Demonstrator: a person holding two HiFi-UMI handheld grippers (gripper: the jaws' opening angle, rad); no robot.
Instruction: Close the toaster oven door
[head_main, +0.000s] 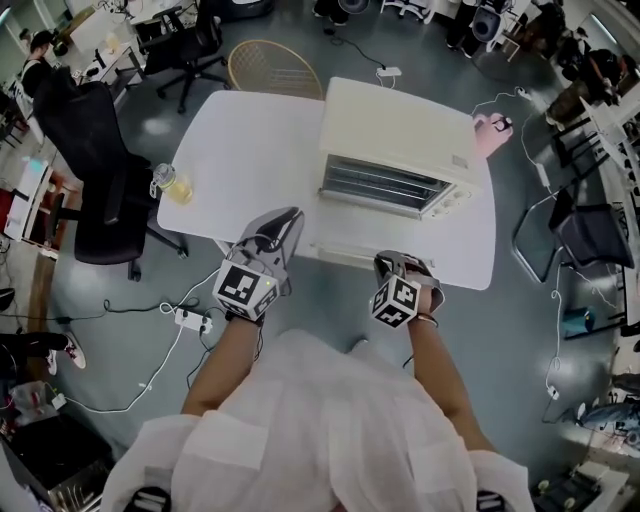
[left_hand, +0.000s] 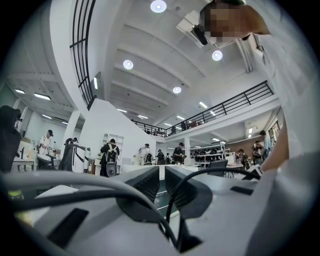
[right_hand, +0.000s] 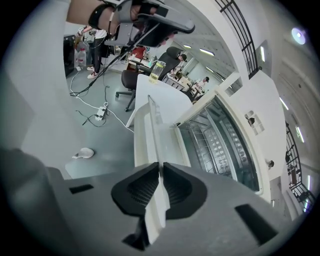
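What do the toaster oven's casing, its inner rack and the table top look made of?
Toaster oven casing: probably painted sheet metal, cream and matte, with crisp flat panels. Inner rack: bare metal wire, thin bright parallel bars. Table top: likely white laminate or coated board, smooth with a faint sheen.

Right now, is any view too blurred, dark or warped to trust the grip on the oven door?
Head view: evenly lit, sharp, edges bowed. Right gripper view: fisheye curves the toaster oven, yet the door handle clamped in the jaws reads crisp. Left gripper view: ceiling lamps glare, jaws dim and soft.
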